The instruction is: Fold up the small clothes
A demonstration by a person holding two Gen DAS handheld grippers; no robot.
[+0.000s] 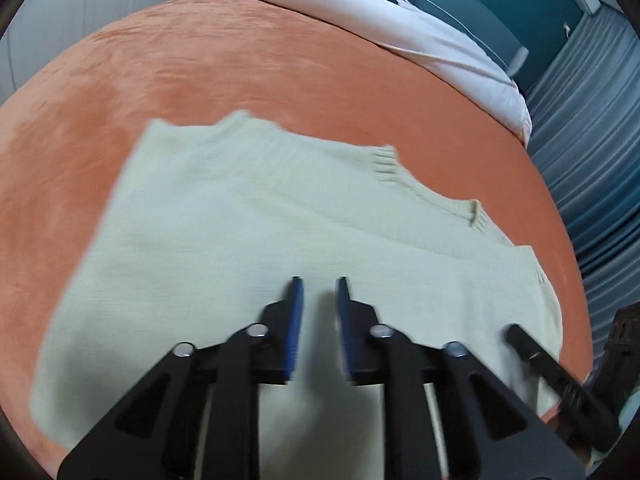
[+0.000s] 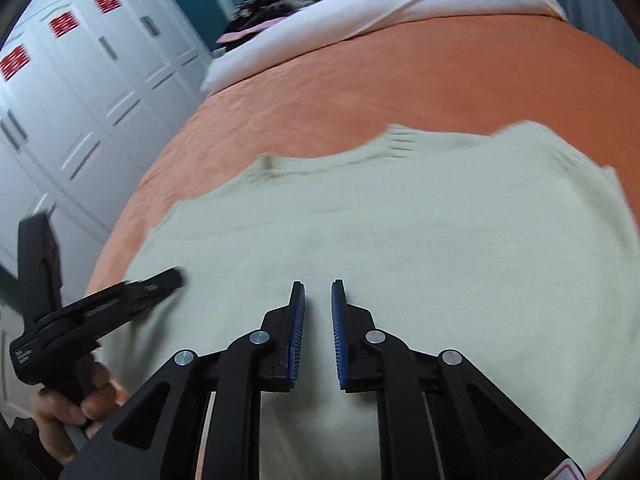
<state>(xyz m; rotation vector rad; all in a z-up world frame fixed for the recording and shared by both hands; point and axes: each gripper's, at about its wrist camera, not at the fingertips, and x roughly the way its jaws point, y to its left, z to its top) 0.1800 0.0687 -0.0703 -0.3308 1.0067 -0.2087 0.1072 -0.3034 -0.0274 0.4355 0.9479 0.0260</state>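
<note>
A cream knitted top (image 1: 240, 220) lies spread flat on the orange bed cover (image 1: 240, 60), with ribbed edging (image 1: 386, 160) along its far side. My left gripper (image 1: 320, 280) hovers over the top's near part, its blue pads a narrow gap apart with nothing between them. The right gripper's black finger (image 1: 516, 332) shows at the lower right of the left wrist view. In the right wrist view my right gripper (image 2: 318, 282) also hangs over the cream top (image 2: 400, 220), pads slightly apart and empty. The left gripper (image 2: 172, 276) reaches in from the left there, held by a hand (image 2: 80, 404).
A white duvet (image 1: 420, 28) is bunched at the far end of the bed, with dark clothes (image 2: 272, 0) piled beyond it. White wardrobe doors (image 2: 80, 100) stand past the bed's left edge. Blue-grey curtains (image 1: 592, 120) hang on the other side.
</note>
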